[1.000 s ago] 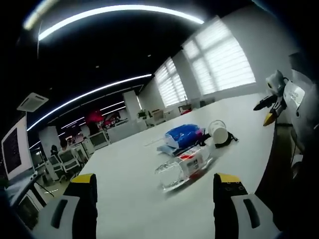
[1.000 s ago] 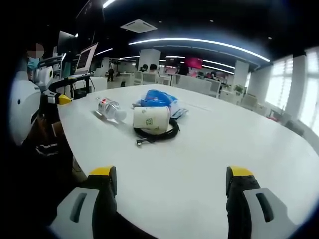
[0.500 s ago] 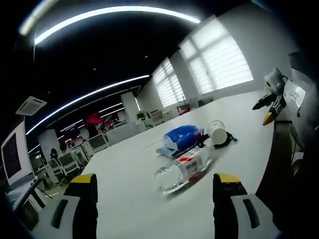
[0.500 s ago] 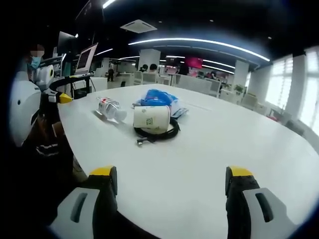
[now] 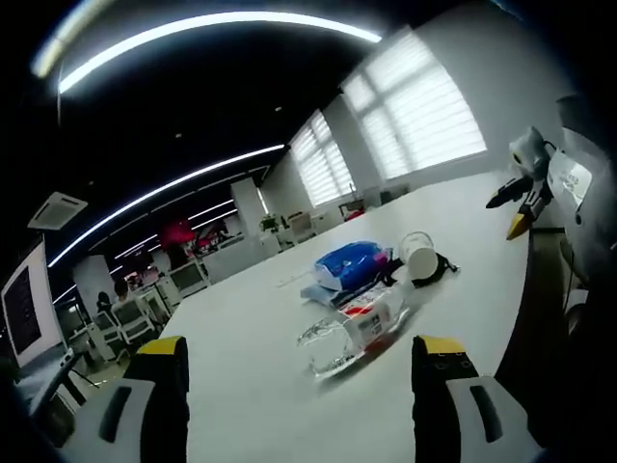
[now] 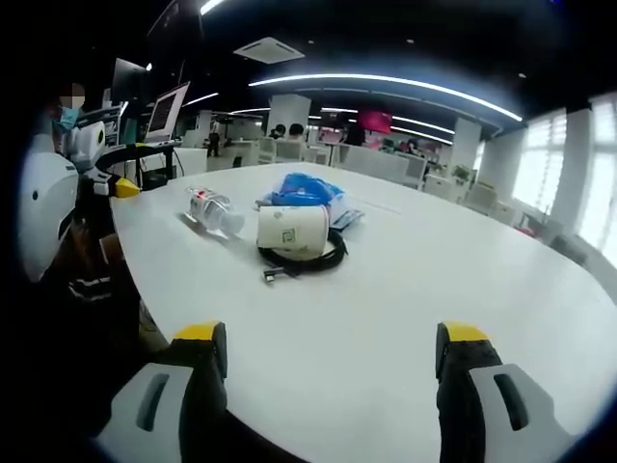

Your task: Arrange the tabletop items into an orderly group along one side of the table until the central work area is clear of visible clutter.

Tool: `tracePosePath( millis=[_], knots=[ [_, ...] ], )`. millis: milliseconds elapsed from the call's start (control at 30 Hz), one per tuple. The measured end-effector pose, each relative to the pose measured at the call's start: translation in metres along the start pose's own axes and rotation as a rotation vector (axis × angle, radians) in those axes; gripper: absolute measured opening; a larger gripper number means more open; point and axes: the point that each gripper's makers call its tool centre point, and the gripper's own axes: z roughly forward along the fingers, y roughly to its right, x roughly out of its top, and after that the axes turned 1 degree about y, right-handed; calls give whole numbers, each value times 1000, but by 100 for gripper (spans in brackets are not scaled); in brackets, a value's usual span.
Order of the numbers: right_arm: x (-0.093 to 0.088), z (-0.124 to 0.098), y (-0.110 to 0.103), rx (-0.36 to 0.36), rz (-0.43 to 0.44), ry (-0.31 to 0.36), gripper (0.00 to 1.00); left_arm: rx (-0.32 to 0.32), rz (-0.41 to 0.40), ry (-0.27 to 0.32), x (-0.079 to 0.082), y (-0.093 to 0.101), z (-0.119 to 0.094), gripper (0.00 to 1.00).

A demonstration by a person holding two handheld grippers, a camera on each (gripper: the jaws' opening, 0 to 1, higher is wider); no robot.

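Table [image 6: 405,289]: a large white top; its far end ran out of the right gripper view, and in the left gripper view its near corner was cut off by the dark edge.
Left gripper [image 5: 299,405]: jaws stood wide apart with nothing between them, low over the table's edge, well short of the clutter; only the yellow-tipped ends showed.
Right gripper [image 6: 328,386]: jaws likewise spread wide and empty, near the table's edge, well apart from the items.
Blue bag [image 6: 307,190]: lay at the back of the cluster, partly hidden behind the cup; what it held could not be made out.
Bottle [image 5: 352,328]: clear plastic, lying on its side, nearest the left gripper; its label was too blurred to read.
Cup [image 6: 292,231]: white paper, tipped on its side, resting on the cable; the mark on its side was unreadable.
Cable [image 6: 307,260]: a black coil, mostly covered by the cup, one plug end poking out toward the right gripper.
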Motion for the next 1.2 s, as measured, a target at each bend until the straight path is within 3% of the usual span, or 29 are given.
tracePosePath(
  millis=[667,1200],
  knots=[
    [3,0,2,1,-9,7,85,-36,26,8,9,14,17,96],
    [5,2,2,9,-19,6,85,-22,32,18,15,12,17,95]
  ],
)
